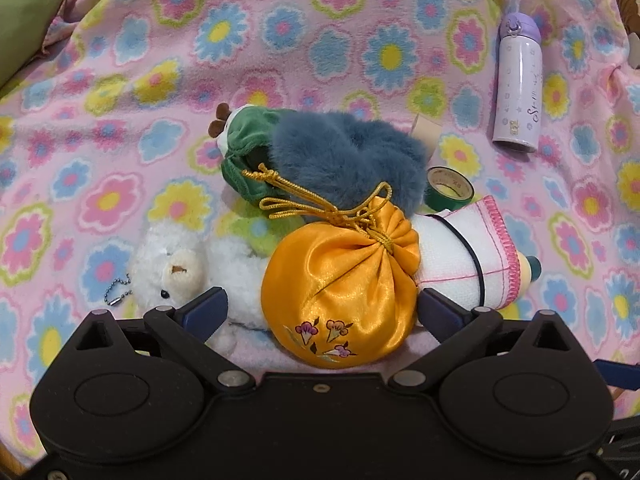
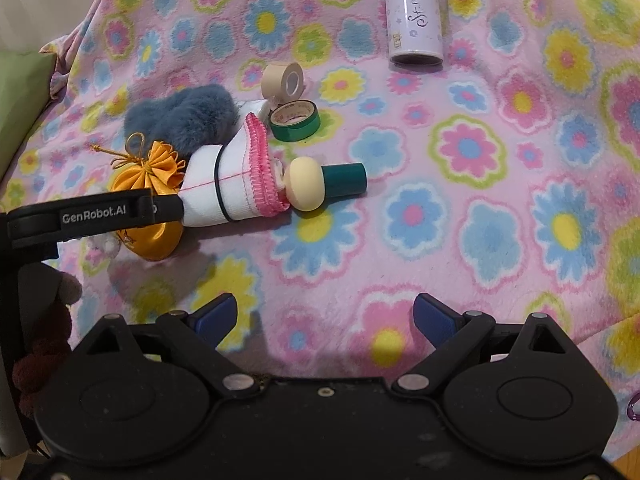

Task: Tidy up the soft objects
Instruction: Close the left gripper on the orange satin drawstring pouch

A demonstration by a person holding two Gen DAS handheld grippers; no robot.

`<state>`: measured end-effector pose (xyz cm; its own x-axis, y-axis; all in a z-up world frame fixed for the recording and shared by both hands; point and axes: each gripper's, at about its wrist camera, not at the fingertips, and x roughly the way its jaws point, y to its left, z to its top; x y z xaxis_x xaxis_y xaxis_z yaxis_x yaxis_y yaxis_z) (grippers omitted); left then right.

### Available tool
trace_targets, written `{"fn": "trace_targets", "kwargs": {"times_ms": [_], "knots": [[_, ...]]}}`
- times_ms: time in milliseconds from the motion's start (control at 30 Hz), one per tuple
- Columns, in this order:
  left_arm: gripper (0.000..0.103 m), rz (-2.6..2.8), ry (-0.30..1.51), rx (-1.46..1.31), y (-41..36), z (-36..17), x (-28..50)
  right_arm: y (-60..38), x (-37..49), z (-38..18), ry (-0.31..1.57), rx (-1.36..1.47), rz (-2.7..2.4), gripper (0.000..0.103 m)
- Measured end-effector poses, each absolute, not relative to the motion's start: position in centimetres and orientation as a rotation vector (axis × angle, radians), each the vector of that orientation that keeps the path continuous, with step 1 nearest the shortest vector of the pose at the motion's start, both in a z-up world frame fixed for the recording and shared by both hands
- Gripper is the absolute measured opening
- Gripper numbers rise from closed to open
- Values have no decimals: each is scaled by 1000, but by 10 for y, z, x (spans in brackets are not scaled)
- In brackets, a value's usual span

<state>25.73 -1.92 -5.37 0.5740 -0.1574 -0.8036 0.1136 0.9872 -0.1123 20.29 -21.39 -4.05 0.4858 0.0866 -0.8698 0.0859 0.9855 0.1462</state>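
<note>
The shiny orange satin drawstring pouch with gold cord and small embroidered flowers (image 1: 340,280) lies on the pink flowered fleece blanket (image 1: 120,80), right between the blue pads of the left gripper (image 1: 320,312). The jaws stand spread wide on either side of it, and the pads do not appear to press the fabric, so it reads as set down and let go, or not yet gripped.

Just left of that gripper's left pad lies a white fluffy teddy bear with a ball chain (image 1: 180,272). By the right pad is a white cloth with pink stitched edge rolled under a black band (image 1: 460,256). Beyond the pouch, further from the claw, sit a grey-blue furry plush (image 1: 344,152) and a green velvet soft toy (image 1: 240,152).

To do this step well, keep the jaws wide and lift straight back, so that neither pad snags the cord or drags the bear.

The right gripper (image 2: 326,320) hangs over bare blanket, jaws apart, empty.
</note>
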Motion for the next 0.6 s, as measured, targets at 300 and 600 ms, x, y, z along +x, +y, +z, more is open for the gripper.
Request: {"fn": "trace_targets", "kwargs": {"times_ms": [300,600], "knots": [[77,-182,928,-77,-16,-54,259,-213,208,-40,1054,180,-14,95],[61,-216,930,-128,-10,-45,253,-213,209,-40,1049,183,-21,95]]}}
